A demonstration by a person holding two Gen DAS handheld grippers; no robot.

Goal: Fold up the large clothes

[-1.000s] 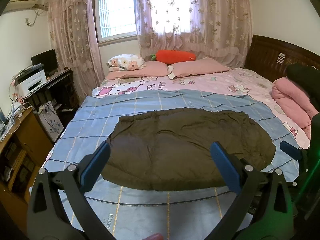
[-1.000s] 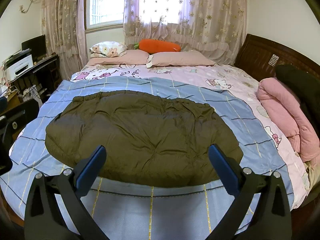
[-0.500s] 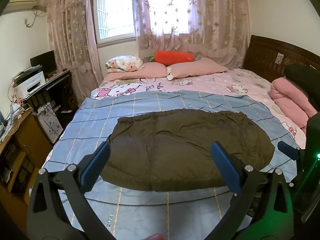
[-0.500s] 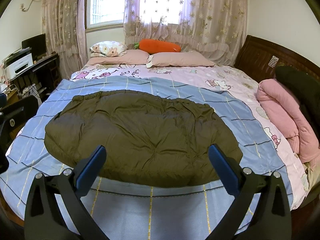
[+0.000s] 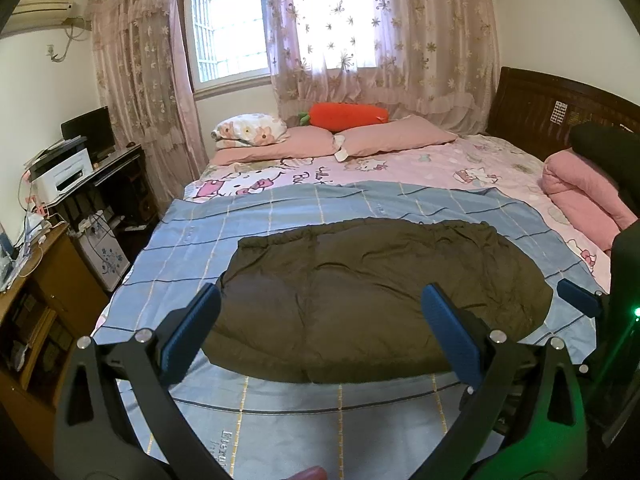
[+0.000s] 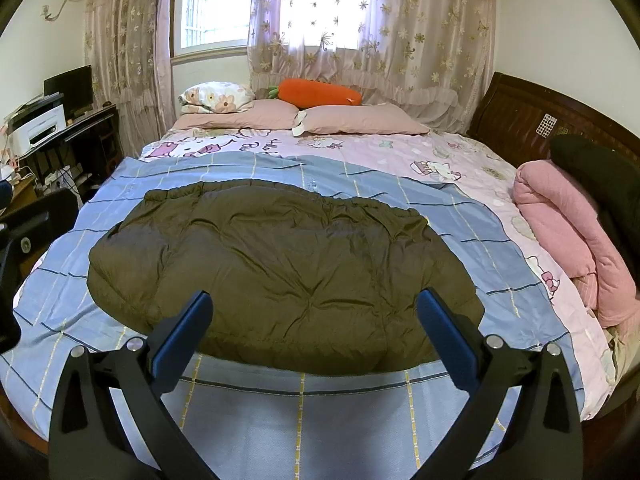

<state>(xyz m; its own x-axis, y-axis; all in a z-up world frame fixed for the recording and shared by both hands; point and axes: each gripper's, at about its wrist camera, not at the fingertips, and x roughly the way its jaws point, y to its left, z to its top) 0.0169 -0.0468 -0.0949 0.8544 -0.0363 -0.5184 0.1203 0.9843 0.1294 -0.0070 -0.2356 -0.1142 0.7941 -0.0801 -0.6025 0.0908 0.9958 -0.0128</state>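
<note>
A large dark olive padded garment (image 5: 372, 300) lies spread flat on a blue checked sheet (image 5: 280, 412) on the bed; it also shows in the right wrist view (image 6: 288, 276). My left gripper (image 5: 320, 328) is open and empty, held above the garment's near edge. My right gripper (image 6: 316, 332) is open and empty, also above the near edge. The right gripper's blue finger (image 5: 578, 304) shows at the right edge of the left wrist view. Part of the left gripper's black body (image 6: 24, 236) shows at the left edge of the right wrist view.
Pink pillows (image 6: 360, 120) and an orange carrot cushion (image 6: 318, 94) lie at the far end. A rolled pink quilt (image 6: 568, 240) and a dark item (image 6: 596, 176) sit at the right by the wooden headboard (image 6: 520, 120). A desk with a printer (image 5: 64, 172) stands left.
Both grippers have drifted slightly, so the garment sits a little higher and farther in both views. Both stay open and empty.
</note>
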